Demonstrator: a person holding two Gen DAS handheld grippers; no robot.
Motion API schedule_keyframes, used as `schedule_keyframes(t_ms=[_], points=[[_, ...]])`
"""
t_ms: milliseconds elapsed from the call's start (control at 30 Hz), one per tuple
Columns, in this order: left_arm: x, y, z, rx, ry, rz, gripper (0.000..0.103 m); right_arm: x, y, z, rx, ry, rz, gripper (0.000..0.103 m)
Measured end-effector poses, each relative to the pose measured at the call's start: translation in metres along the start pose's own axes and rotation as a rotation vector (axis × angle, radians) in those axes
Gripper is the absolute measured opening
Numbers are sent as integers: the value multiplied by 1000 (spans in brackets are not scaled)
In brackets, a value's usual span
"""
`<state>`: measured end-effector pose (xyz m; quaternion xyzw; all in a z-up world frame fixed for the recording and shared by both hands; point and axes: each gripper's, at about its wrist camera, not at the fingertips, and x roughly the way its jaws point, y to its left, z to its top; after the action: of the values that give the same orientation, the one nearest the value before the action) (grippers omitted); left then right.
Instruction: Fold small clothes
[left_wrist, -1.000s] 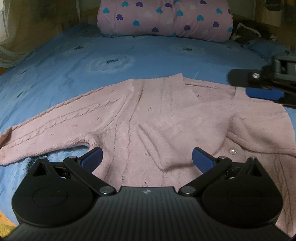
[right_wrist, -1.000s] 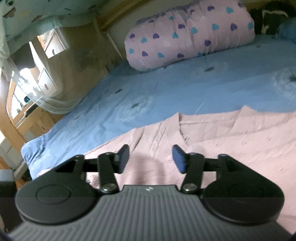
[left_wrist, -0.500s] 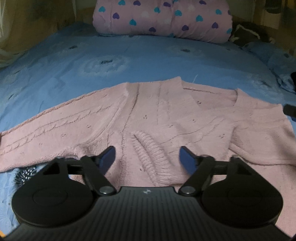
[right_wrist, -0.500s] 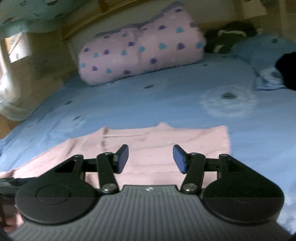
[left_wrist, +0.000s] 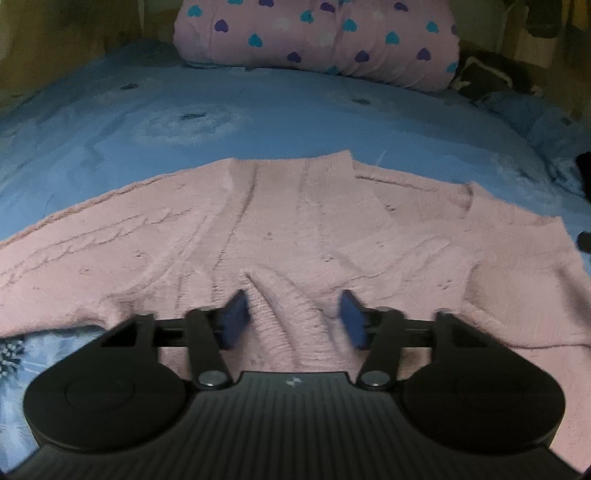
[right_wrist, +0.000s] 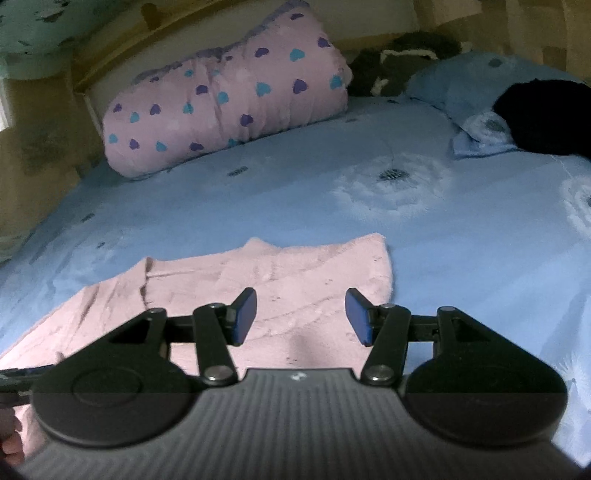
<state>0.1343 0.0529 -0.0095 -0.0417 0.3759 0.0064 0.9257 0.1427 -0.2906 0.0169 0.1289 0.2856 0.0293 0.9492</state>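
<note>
A pink cable-knit sweater (left_wrist: 295, 229) lies spread flat on the blue bed sheet (left_wrist: 258, 122), one sleeve stretched out to the left (left_wrist: 74, 251). My left gripper (left_wrist: 293, 319) hovers low over the sweater's near middle. Its jaws are closing around a raised ridge of knit (left_wrist: 280, 295), and the pads do not visibly press on it. In the right wrist view the sweater's right part (right_wrist: 277, 280) ends in a straight edge. My right gripper (right_wrist: 301, 317) stands open just above that part, holding nothing.
A rolled pink quilt with heart prints (left_wrist: 325, 40) lies across the head of the bed. A blue pillow (right_wrist: 454, 85) and a black garment (right_wrist: 543, 114) sit at the far right. Bare sheet (right_wrist: 461, 258) stretches to the right of the sweater.
The left gripper came in lower over the sweater and its jaws narrowed around a ridge of knit. The right gripper swung right, from the collar area to the sweater's right edge.
</note>
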Motion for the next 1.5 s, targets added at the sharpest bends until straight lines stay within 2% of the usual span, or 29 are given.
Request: schedule_keyframes(t_ms=[33,133,200,300,567,733,867,967,1067,1167,1267,1400,1500], points=[[-1,-1,0,0,-2,-9,38,0,0,0,5,2,-8,57],[-4,-3,6,15,-13,-18,16,2,-5,1,32,10,-25,57],[-5,-1,12,8,-13,-23,14,-1,-9,1,39,11,-23,57],[-9,7,23,-28,-17,-42,13,-12,-15,-2,37,20,-15,57],[-22,10,53,30,-77,-33,13,-45,-8,-29,-133,78,-48,57],[-29,8,77,23,-108,-50,13,-50,19,-54,-348,128,-32,55],[-34,6,91,45,-136,-40,13,-37,32,-67,-465,155,-123,54],[-23,8,88,64,-101,22,13,-32,26,-64,-405,141,-162,54],[1,14,73,79,-32,78,13,-32,13,-60,-321,133,-194,54],[24,23,56,63,38,98,13,-34,0,-58,-256,137,-212,54],[28,26,45,80,20,101,14,-33,-5,-58,-222,150,-213,54],[15,24,47,129,5,80,15,-36,-3,-58,-238,162,-226,55],[5,27,53,122,7,59,21,-39,1,-54,-256,175,-227,55]])
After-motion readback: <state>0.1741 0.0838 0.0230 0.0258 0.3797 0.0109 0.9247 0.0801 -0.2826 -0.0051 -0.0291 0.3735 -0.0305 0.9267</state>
